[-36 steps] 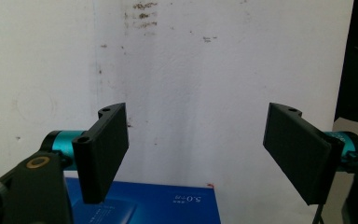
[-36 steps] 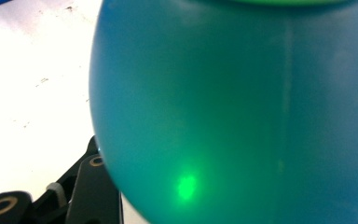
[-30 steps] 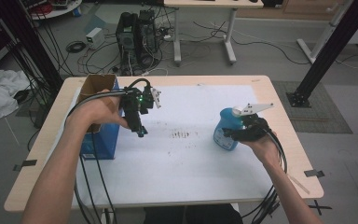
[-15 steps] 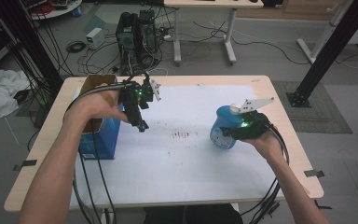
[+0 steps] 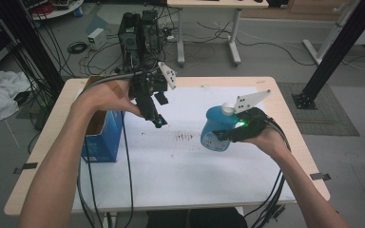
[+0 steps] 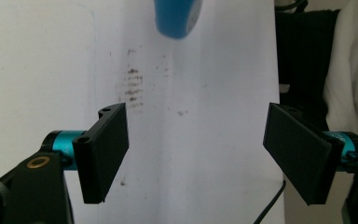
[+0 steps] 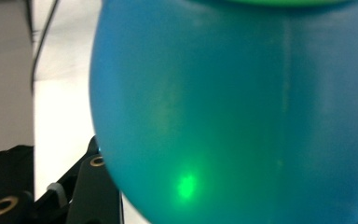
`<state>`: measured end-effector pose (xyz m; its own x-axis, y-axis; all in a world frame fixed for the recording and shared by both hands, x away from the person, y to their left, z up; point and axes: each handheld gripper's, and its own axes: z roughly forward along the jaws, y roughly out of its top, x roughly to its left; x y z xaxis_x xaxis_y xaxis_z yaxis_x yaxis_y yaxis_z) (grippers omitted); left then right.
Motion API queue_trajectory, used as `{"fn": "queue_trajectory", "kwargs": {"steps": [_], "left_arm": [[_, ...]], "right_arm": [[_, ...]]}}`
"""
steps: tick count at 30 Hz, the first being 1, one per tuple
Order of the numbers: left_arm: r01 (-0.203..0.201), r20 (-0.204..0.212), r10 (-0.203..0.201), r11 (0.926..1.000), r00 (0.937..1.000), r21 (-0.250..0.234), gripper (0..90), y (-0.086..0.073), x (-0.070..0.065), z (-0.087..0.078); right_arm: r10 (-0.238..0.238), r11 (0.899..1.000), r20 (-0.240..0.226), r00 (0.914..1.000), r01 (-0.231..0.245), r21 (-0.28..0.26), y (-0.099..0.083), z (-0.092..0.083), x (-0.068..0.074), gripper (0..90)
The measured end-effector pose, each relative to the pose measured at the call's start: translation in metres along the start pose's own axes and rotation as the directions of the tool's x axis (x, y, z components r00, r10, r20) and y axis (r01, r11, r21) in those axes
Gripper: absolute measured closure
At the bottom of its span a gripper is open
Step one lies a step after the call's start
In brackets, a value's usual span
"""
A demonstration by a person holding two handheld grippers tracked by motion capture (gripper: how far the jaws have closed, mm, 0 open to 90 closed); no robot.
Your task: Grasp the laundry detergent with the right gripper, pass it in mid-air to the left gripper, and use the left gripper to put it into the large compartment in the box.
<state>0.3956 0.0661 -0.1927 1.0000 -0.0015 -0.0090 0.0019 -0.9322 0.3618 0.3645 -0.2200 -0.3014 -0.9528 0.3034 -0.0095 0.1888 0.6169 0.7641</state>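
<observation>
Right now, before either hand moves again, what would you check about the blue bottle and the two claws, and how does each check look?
1. Right gripper has hold of the blue bottle: ok, its jaws are shut on the bottle's body.
2. Bottle off the table: looks ok, it seems held above the white sheet, tilted.
3. White cap on the bottle: in place; whether it is tight, cannot tell.
4. Left gripper free: ok, jaws wide apart, nothing between them.
5. Dark smudges on the sheet between the hands: not ok if a clean sheet is wanted.
6. Blue box clear of the left forearm: cannot tell, they overlap from above.
</observation>
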Motion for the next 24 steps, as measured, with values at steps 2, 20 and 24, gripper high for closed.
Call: {"fn": "queue_trajectory", "kwargs": {"steps": [2, 20, 24], "left_arm": [[-0.015, 0.001, 0.015, 0.9997, 0.9999, -0.022, 22.5, 0.003, 0.001, 0.000], [0.000, 0.025, 0.002, 0.9989, 0.9997, -0.046, 22.5, 0.033, -0.003, 0.017], [-0.021, 0.023, 0.023, 0.9987, 0.9995, -0.047, 22.5, 0.042, -0.004, 0.024]], "right_arm": [[-0.029, 1.000, -0.017, 0.9994, 0.029, -0.005, 0.005, 0.003, 0.001, 45.5], [-0.113, 0.992, -0.162, 0.9803, 0.121, 0.037, 0.026, 0.034, 0.004, 45.5], [-0.155, 0.987, -0.164, 0.9741, 0.159, 0.007, 0.028, 0.038, 0.002, 45.5]]}}
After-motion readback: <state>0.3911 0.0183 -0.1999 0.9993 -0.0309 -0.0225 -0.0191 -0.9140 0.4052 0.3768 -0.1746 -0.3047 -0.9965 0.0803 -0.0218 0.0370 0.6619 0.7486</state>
